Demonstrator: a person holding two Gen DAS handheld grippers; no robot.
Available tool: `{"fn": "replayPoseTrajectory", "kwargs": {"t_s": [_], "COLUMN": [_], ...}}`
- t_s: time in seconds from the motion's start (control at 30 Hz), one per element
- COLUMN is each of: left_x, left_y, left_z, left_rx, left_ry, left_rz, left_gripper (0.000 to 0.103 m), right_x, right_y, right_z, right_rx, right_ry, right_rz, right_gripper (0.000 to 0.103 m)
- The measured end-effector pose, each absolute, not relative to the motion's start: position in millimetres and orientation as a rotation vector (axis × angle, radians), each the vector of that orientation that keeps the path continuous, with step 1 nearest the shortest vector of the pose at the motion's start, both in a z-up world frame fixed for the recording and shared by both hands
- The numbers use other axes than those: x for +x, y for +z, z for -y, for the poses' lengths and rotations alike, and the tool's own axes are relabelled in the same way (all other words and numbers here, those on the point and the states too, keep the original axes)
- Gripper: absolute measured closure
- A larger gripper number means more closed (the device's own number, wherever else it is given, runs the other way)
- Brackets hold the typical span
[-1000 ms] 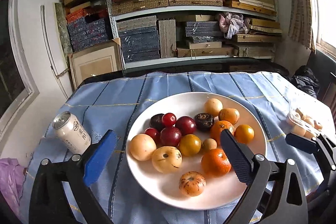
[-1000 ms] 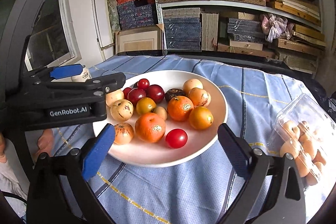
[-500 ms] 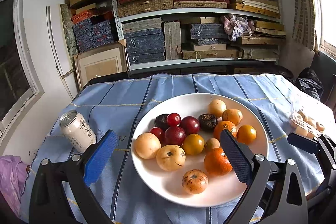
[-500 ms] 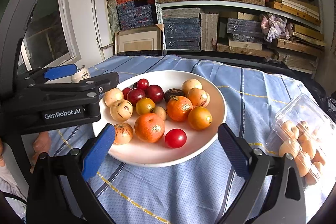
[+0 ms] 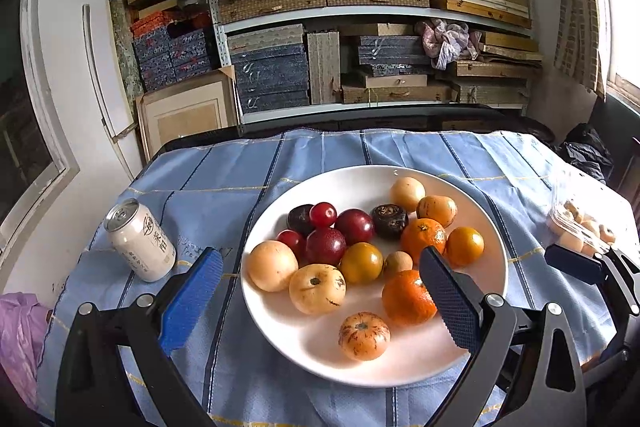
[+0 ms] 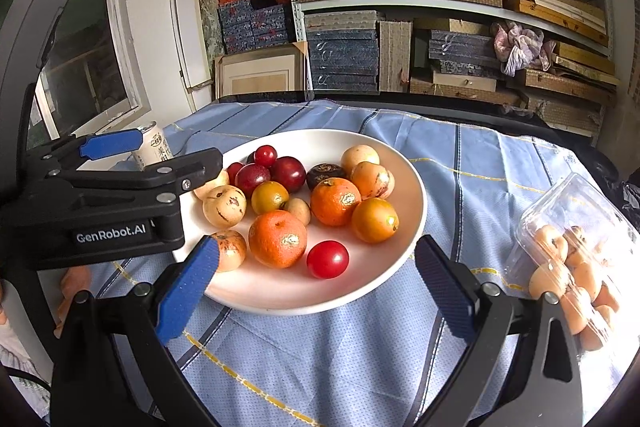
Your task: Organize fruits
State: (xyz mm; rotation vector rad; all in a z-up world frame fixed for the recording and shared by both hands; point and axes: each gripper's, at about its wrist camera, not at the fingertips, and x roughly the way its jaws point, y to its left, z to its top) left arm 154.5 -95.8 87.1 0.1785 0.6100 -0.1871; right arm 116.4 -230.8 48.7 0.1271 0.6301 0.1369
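A white plate (image 5: 494,291) (image 6: 412,203) on the blue cloth holds several fruits: oranges (image 5: 406,297) (image 6: 278,238), dark red plums (image 5: 325,246) (image 6: 288,169), pale yellow fruits (image 5: 316,289) (image 6: 224,206) and a red cherry tomato (image 6: 327,259) near the plate's front edge. My left gripper (image 5: 320,301) is open and empty, held above the plate's near left side; it also shows at the left of the right wrist view (image 6: 152,159). My right gripper (image 6: 316,291) is open and empty, just in front of the plate.
A white drink can (image 5: 140,241) (image 6: 154,147) stands left of the plate. A clear plastic box of small tan fruits (image 6: 576,251) (image 5: 580,227) lies to the right. Shelves of boxes (image 5: 360,27) stand behind the table. A purple bag (image 5: 18,343) lies at far left.
My left gripper has drifted left and back a little, so the plate and can sit further right in its view. The right gripper has barely moved. Both stay open.
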Motion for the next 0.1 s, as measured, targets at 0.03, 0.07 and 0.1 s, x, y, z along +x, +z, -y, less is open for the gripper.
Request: {"fn": "replayPoseTrajectory", "kwargs": {"t_s": [0.03, 0.07, 0.1], "left_x": [154.7, 155.6, 155.1], "left_y": [87.3, 88.0, 88.0], "left_z": [95.3, 95.7, 95.9], "left_rx": [0.175, 0.174, 0.175], "left_ry": [-0.189, -0.188, -0.183], "left_rz": [-0.613, -0.614, -0.611], "left_gripper": [0.004, 0.004, 0.004], "right_x": [116.4, 116.4, 116.5], "right_y": [48.8, 48.7, 48.1], "right_z": [230.5, 230.5, 231.4], "right_rx": [0.127, 0.127, 0.127], "right_ry": [0.137, 0.136, 0.135], "right_rz": [-0.630, -0.631, -0.630], "right_gripper": [0.007, 0.007, 0.007]}}
